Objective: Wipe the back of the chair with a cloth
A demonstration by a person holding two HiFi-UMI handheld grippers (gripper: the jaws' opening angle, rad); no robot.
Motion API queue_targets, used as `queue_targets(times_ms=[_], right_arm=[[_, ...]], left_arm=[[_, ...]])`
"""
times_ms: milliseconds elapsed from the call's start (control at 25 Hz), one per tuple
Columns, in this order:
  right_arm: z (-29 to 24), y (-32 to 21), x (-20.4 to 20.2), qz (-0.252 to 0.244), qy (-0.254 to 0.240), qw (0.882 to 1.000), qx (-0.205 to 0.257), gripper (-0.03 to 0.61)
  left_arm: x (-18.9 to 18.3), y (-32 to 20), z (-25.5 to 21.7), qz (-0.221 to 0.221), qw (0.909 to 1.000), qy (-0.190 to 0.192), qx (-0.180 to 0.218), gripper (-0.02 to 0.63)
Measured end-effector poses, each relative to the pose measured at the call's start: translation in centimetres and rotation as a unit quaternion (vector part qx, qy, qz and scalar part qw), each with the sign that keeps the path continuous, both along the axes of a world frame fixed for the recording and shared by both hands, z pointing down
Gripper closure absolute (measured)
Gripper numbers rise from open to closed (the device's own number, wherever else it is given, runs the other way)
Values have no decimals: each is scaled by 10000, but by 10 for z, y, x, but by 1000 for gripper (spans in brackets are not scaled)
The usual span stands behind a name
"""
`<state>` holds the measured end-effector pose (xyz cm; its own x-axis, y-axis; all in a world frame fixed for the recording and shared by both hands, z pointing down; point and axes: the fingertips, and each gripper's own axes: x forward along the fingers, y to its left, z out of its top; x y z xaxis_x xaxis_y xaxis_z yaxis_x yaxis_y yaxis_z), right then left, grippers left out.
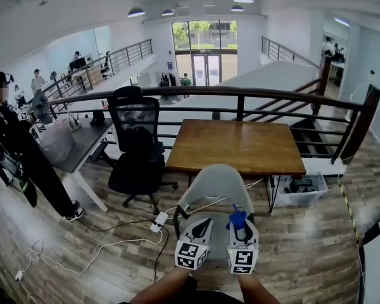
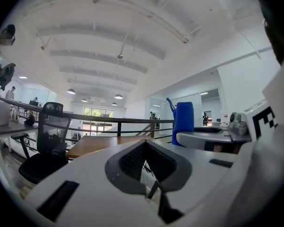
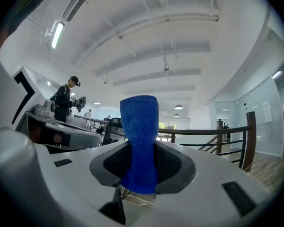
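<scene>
A grey shell chair (image 1: 215,185) stands at the near edge of the wooden table (image 1: 235,145), its back toward me. Both grippers hover side by side just over its near side in the head view. My right gripper (image 1: 242,228) is shut on a blue cloth (image 1: 237,219), which sticks up from the jaws as a rolled strip (image 3: 140,126) in the right gripper view. My left gripper (image 1: 201,228) holds nothing, and its jaws (image 2: 144,144) meet at the tips. The left gripper view shows the cloth (image 2: 183,121) and the right gripper to its right.
A black office chair (image 1: 137,149) stands left of the table, beside a grey desk (image 1: 76,141). A person (image 1: 19,154) stands at far left. A power strip (image 1: 158,220) and cables lie on the wood floor. A dark railing (image 1: 240,95) runs behind the table; a storage bin (image 1: 301,189) sits under its right end.
</scene>
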<state>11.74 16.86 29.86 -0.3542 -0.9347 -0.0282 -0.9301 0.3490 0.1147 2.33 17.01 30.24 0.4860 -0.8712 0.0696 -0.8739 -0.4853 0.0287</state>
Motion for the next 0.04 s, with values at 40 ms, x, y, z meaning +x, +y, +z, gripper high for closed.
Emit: queue_targets(times_ms=[40], right_arm=[[0,-1,-1,3,12,10000,6,443]], left_arm=[[-2,0,-1,-11,10000,0,4,611]])
